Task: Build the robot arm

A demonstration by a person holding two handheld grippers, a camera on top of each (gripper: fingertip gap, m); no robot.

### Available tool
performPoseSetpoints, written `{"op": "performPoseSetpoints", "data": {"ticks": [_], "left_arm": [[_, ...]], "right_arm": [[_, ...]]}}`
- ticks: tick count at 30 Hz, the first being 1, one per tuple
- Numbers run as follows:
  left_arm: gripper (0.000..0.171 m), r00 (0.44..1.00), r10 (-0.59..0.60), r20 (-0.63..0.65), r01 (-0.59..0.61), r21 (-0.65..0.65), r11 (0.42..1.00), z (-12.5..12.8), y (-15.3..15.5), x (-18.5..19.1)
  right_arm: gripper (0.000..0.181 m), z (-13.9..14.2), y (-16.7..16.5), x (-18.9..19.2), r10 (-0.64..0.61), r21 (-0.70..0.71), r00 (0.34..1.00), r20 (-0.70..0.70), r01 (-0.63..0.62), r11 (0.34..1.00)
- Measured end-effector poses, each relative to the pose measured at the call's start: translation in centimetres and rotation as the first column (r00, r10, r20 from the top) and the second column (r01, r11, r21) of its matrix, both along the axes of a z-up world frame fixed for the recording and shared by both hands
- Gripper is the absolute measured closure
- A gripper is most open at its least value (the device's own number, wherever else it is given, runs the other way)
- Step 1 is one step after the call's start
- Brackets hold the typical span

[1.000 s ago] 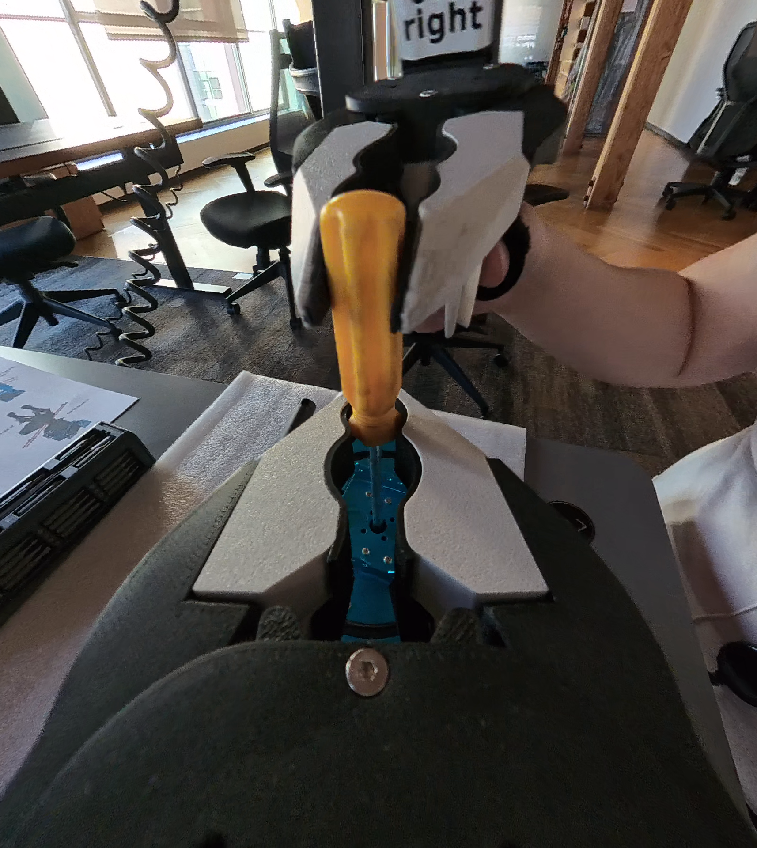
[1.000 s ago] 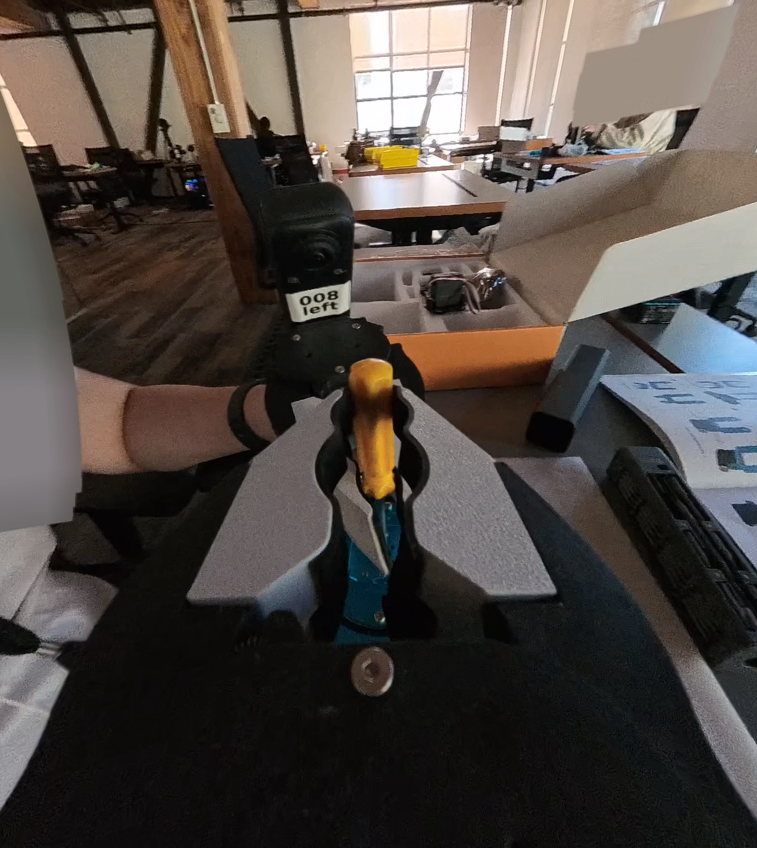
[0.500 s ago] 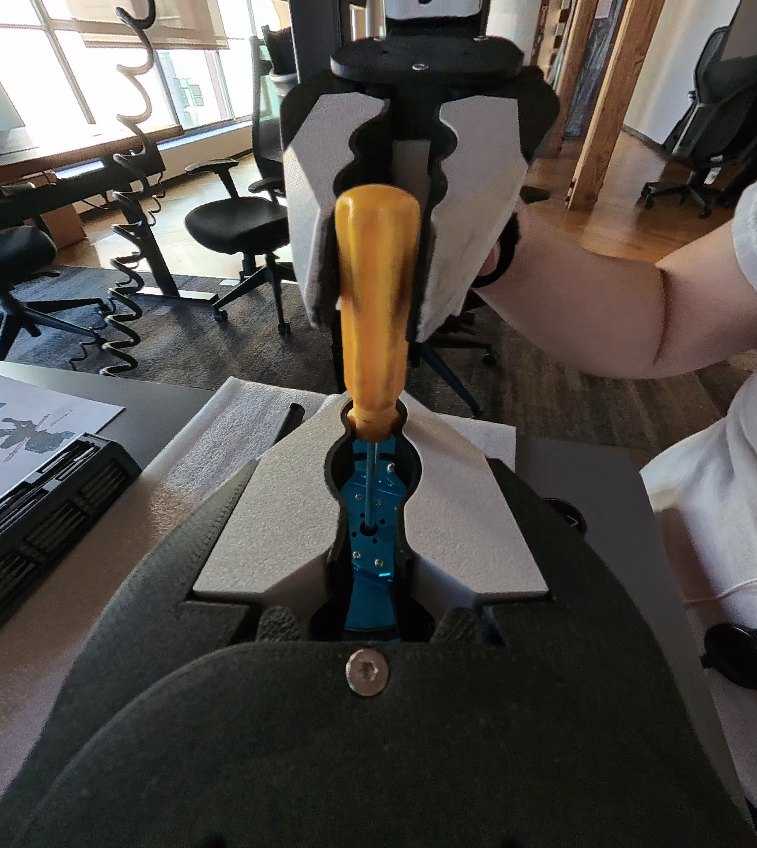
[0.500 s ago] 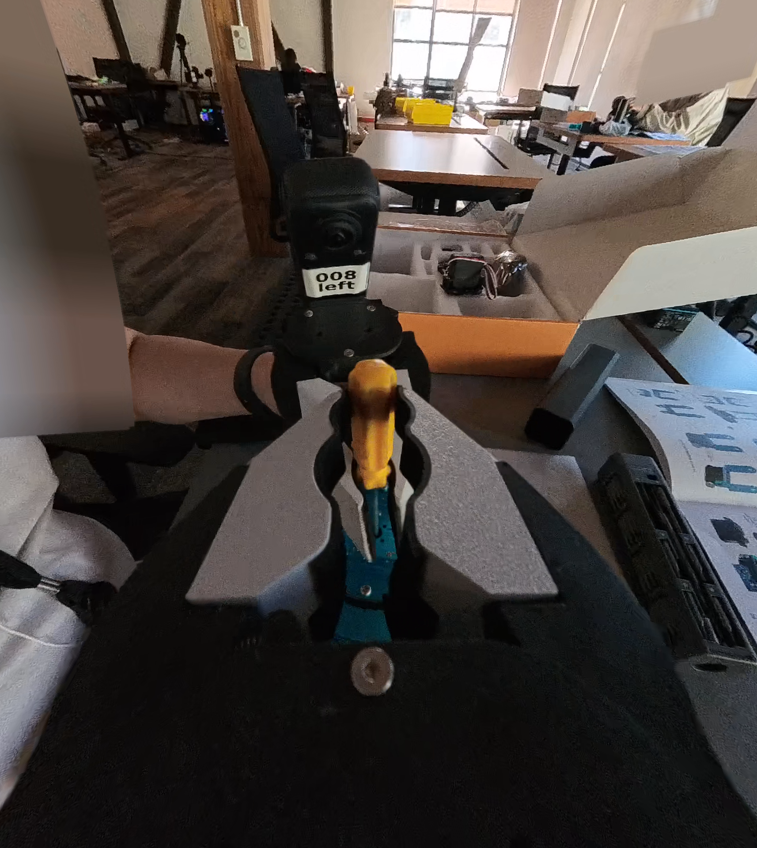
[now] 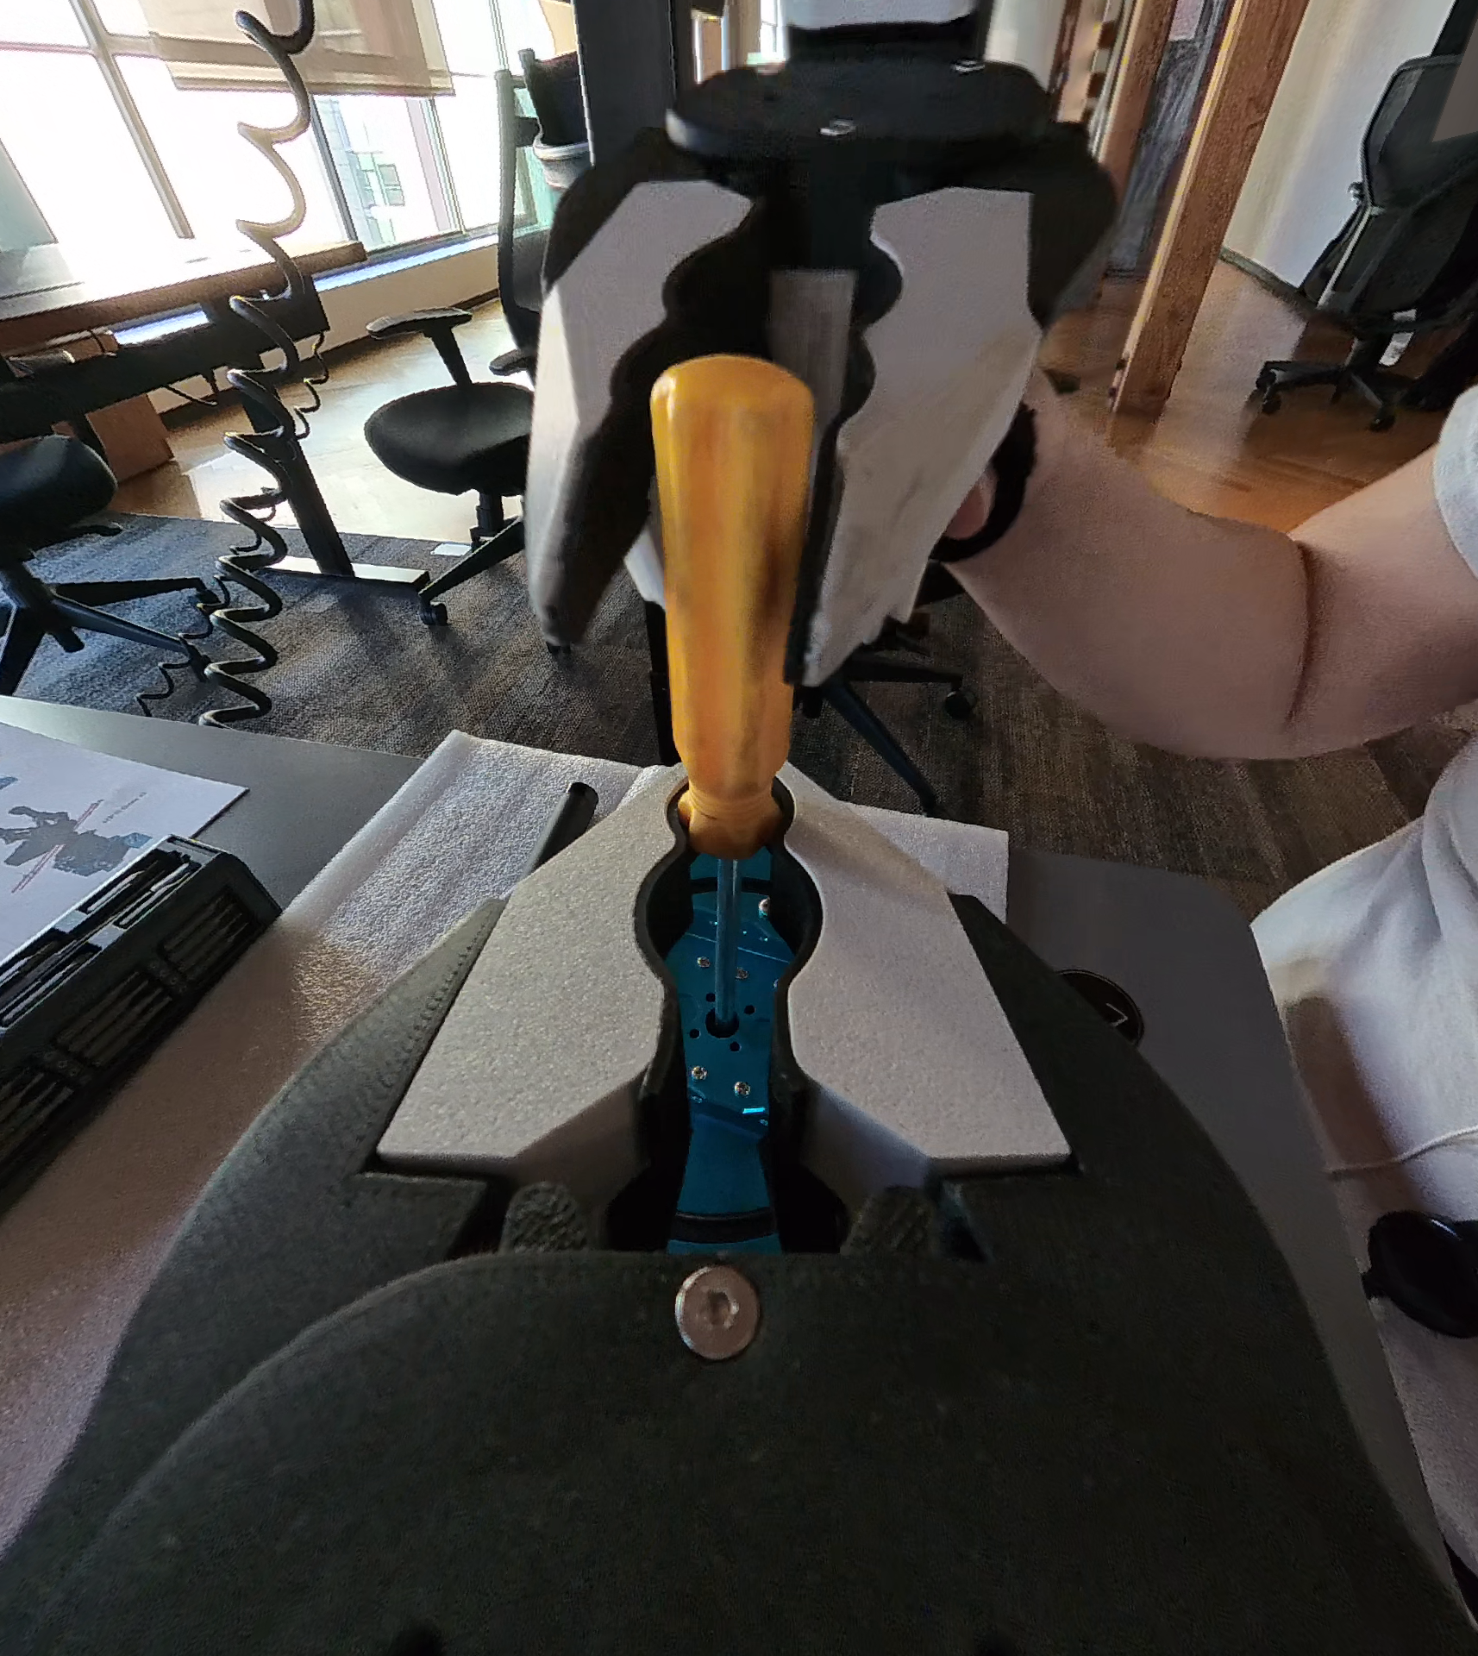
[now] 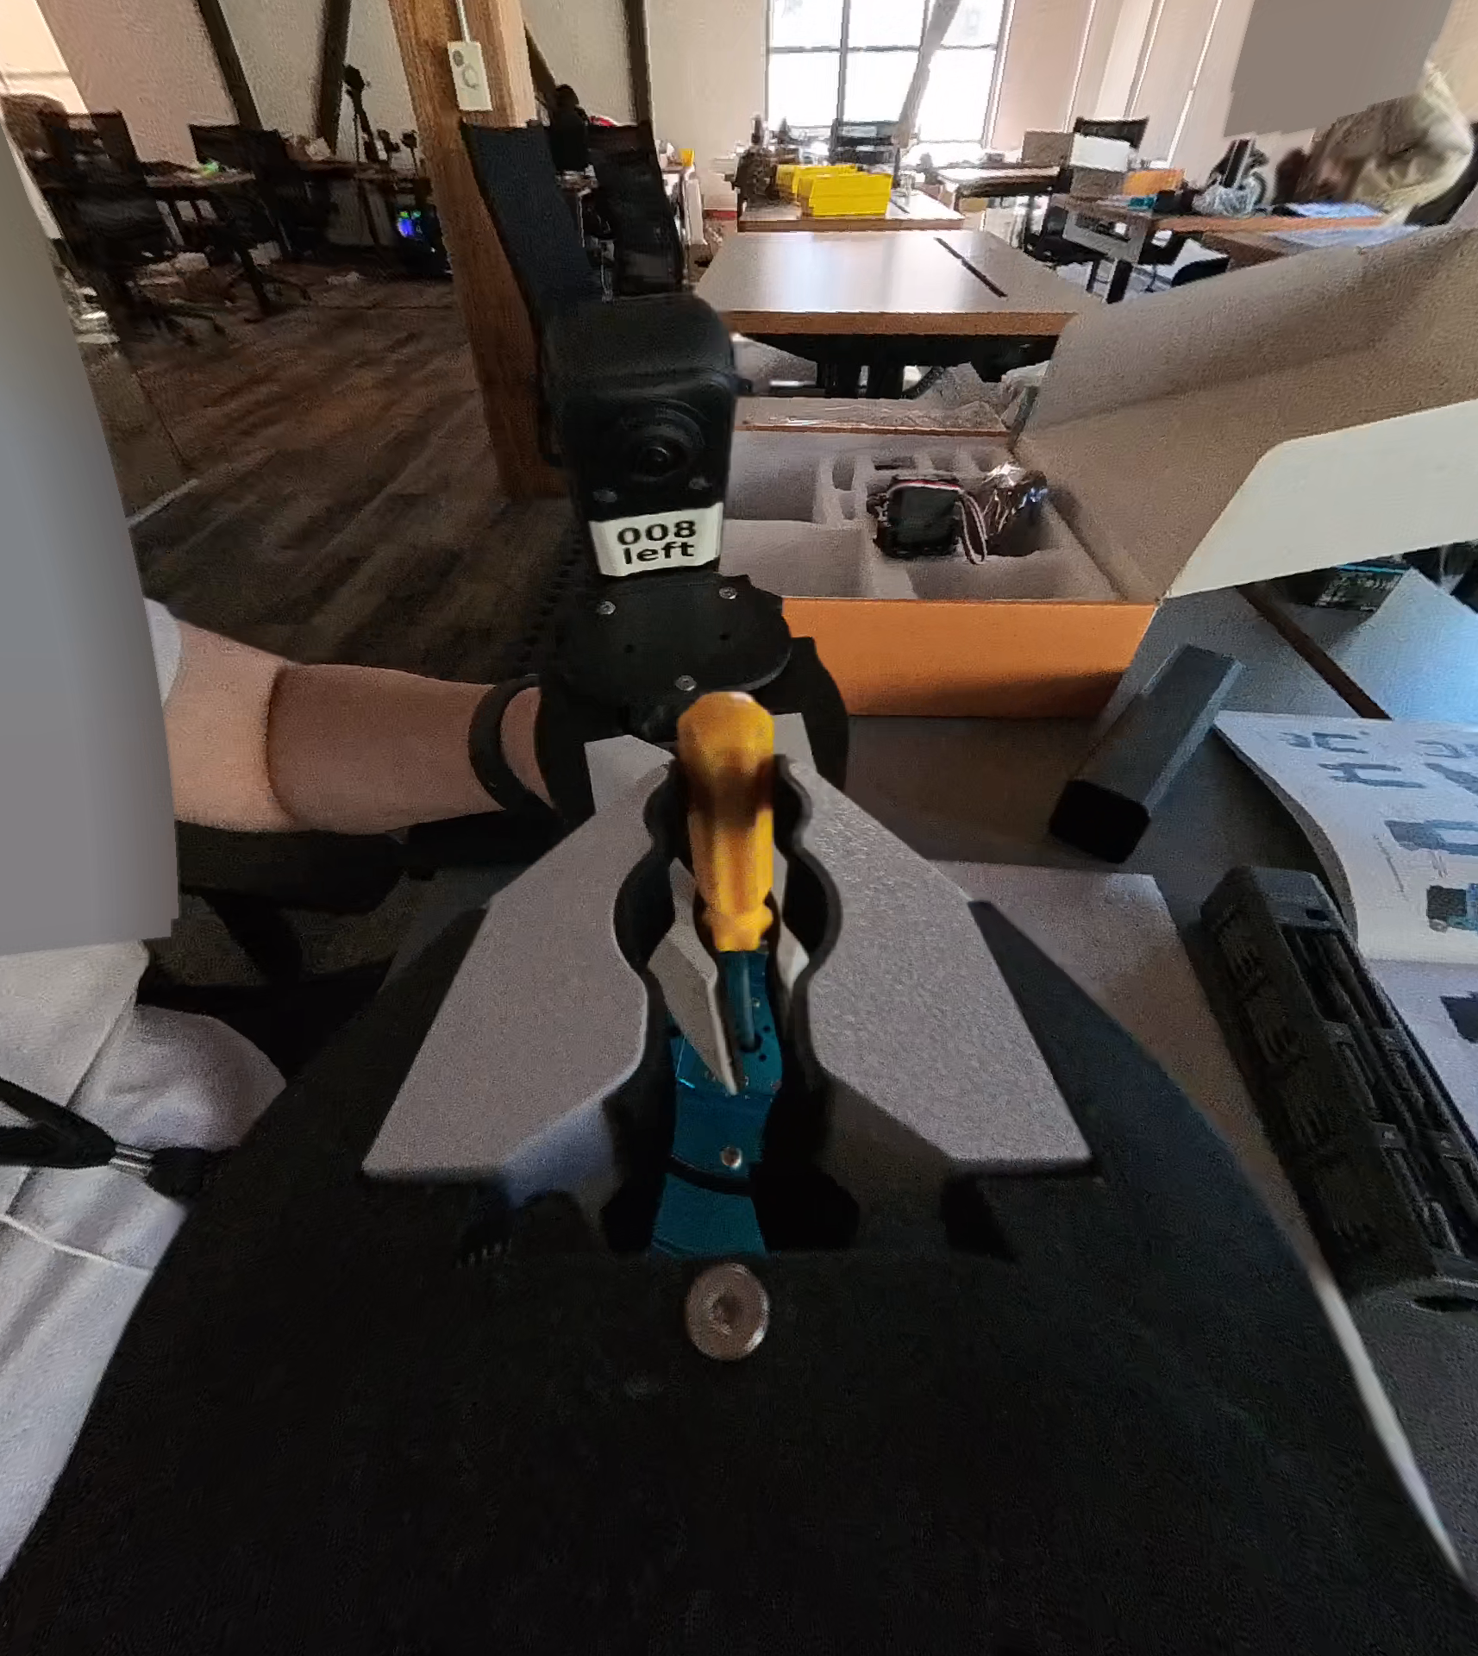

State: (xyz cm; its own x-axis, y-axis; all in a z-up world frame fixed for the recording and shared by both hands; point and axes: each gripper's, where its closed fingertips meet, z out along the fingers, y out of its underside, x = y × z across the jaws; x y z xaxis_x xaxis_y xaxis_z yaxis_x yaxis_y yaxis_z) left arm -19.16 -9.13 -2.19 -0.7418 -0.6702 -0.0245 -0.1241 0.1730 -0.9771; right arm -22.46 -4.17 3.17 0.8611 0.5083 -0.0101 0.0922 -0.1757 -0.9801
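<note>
My left gripper (image 5: 728, 793) is shut on a blue metal part (image 5: 722, 1030) with several small screws and a round hole. My right gripper (image 6: 726, 780) is shut on the yellow handle of a screwdriver (image 6: 725, 851). The two grippers face each other above the table edge. In the left wrist view the right gripper (image 5: 700, 645) holds the screwdriver (image 5: 731, 573) nearly upright, and its thin shaft reaches down to the part's hole. In the right wrist view the left gripper (image 6: 744, 1013) pinches the blue part (image 6: 713, 1129) below the handle.
A black compartment case (image 6: 1362, 1075) and an open illustrated booklet (image 6: 1434, 851) lie to one side. An orange box with grey foam (image 6: 941, 573) and a black block (image 6: 1139, 753) sit beyond. White foam sheet (image 5: 493, 806) covers the table. Office chairs (image 5: 449, 439) stand behind.
The screwdriver has gone from leaning to nearly upright, and its tip has settled at the blue part's hole. The right gripper has shifted a little with it. Both grips are unchanged.
</note>
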Motion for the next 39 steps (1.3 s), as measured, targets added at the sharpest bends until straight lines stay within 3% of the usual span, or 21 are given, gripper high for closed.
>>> {"op": "performPoseSetpoints", "data": {"ticks": [4,7,9,11,14,17,21,25,28,31,34,36,39], "left_arm": [[0.163,1.000,0.020,0.004,-0.020,-0.004,1.000,-0.01,0.27,0.14],[0.164,1.000,0.010,0.008,-0.010,-0.003,1.000,-0.05,0.08,0.02],[0.164,1.000,-0.003,0.012,0.003,0.003,1.000,-0.08,-0.12,-0.17],[0.163,1.000,0.003,0.009,-0.003,0.003,1.000,-0.08,-0.06,-0.04],[0.164,1.000,-0.011,-0.007,0.011,-0.014,1.000,-0.05,0.02,-0.01],[0.164,1.000,-0.008,-0.004,0.007,-0.011,1.000,-0.07,0.11,-0.05],[0.164,1.000,0.012,0.004,-0.012,-0.003,1.000,-0.09,0.32,0.04],[0.163,1.000,0.012,0.015,-0.012,0.016,1.000,-0.19,0.08,0.01],[0.163,1.000,0.008,0.014,-0.009,0.012,1.000,-0.19,0.02,0.01],[0.163,1.000,-0.003,-0.003,0.003,-0.002,1.000,-0.18,0.09,0.05],[0.163,1.000,-0.008,0.002,0.008,0.008,1.000,-0.20,0.01,-0.10],[0.164,1.000,0.000,0.008,0.000,0.016,1.000,-0.22,0.00,-0.11],[0.163,1.000,0.005,0.008,-0.005,0.011,1.000,-0.23,0.07,-0.09]], "right_arm": [[0.163,-0.08,0.40,0.59,-0.167,0.040,0.984,-0.064,0.170,0.985],[0.163,-0.11,0.03,0.80,-0.395,0.086,0.909,-0.133,0.407,0.909],[0.164,0.02,-0.26,0.63,-0.447,0.121,0.889,-0.099,0.457,0.881],[0.164,0.06,0.00,0.82,-0.390,0.108,0.921,-0.024,0.390,0.914],[0.153,-0.06,0.26,0.95,-0.174,0.032,0.984,0.041,0.173,0.984],[0.164,-0.07,-0.14,0.28,-0.021,0.024,0.999,0.038,0.021,1.000],[0.164,-0.25,0.30,0.75,-0.196,0.043,0.980,-0.042,0.198,0.979],[0.163,-0.20,-0.28,0.75,-0.461,0.121,0.883,-0.084,0.468,0.875],[0.163,-0.02,-0.24,0.78,-0.404,0.152,0.914,0.047,0.393,0.907],[0.156,0.46,-0.05,0.91,-0.180,0.094,0.979,0.098,0.170,0.981],[0.166,0.26,-0.57,0.09,0.031,0.009,0.998,0.054,-0.031,0.999],[0.165,0.18,-0.51,0.17,0.006,0.037,0.997,0.074,-0.009,0.999],[0.165,0.16,-0.44,0.51,-0.181,0.068,0.983,-0.016,0.181,0.981]]}}
